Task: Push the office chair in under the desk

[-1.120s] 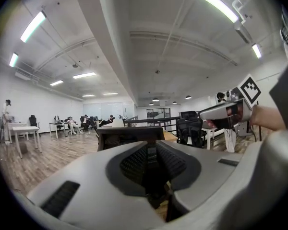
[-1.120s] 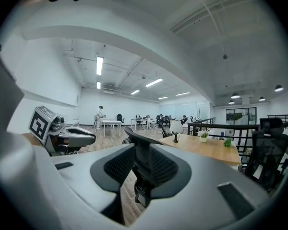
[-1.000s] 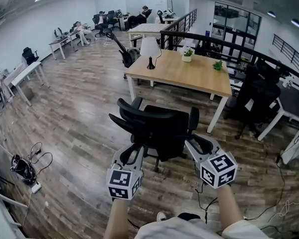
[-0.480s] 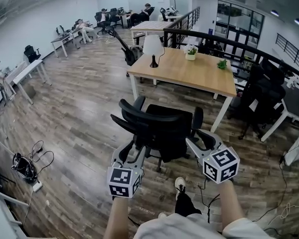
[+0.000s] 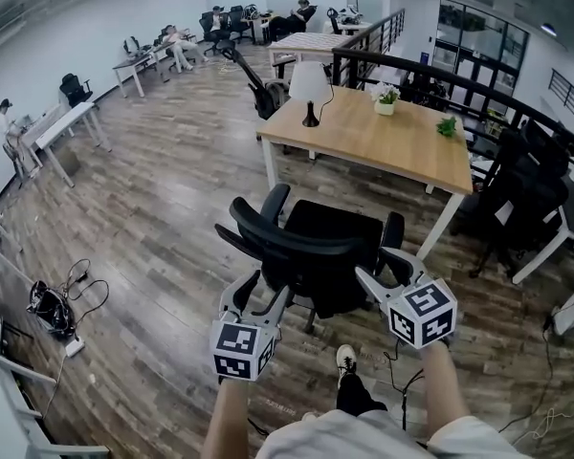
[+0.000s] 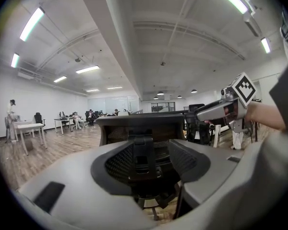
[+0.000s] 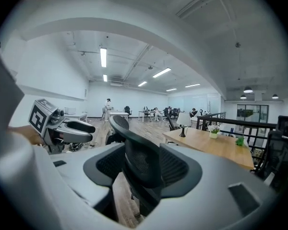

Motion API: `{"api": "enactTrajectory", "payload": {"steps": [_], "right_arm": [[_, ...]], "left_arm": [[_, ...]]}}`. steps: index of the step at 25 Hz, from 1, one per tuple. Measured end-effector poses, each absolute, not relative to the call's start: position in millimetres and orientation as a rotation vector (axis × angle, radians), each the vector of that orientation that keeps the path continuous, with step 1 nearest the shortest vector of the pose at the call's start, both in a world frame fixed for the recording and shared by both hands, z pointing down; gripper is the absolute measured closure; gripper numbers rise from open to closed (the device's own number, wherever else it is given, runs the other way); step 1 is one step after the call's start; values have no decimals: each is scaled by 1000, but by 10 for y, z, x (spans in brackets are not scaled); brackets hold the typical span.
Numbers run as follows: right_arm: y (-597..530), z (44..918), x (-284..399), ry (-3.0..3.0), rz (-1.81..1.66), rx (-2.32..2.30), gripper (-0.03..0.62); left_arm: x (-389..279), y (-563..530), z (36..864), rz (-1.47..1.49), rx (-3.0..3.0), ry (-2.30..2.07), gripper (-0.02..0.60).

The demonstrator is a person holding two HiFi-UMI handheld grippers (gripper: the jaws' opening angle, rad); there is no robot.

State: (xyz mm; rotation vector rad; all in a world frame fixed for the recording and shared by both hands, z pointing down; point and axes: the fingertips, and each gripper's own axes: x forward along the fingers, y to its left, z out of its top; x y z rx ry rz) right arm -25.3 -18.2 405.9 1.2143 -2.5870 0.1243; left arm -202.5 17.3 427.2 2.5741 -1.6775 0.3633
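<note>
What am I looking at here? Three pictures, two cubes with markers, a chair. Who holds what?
No robot: a person holds a two-jaw claw in each hand; the marker cubes are part of them. The head view looks down from the person's head: left claw, right claw, just behind the black office chair, which stands short of the wooden desk with a lamp on it. The other two pictures come from cameras riding on each claw, looking along its jaws. Both claws have just been opening; their jaws stand apart, the chair's backrest showing between them, nothing gripped.

The office chair [image 5: 306, 256] mostly hides its own base; the far people [image 5: 177, 42] are too small.
</note>
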Motion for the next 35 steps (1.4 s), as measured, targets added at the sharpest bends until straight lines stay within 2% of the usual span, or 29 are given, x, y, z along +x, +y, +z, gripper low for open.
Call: {"api": "enactTrajectory", "payload": {"steps": [14,23,27,35], "right_arm": [[-753,4459,-380,-2539,134,1082,349],[-884,4621,-490,-2497,84,1003,347],[-918,4622,-514,-2506,79,961,347],[-977,4708,-581,-2553,107,866,345]], "left_arm": [[-2075,-218,4505,385,2517,-1690,294],[-2081,-320,4639,407,2503,-1656,278],[-2039,-386,4676,427,2503,-1632,252],[-2015,-506,4761,442,2485,-1646,249]]}}
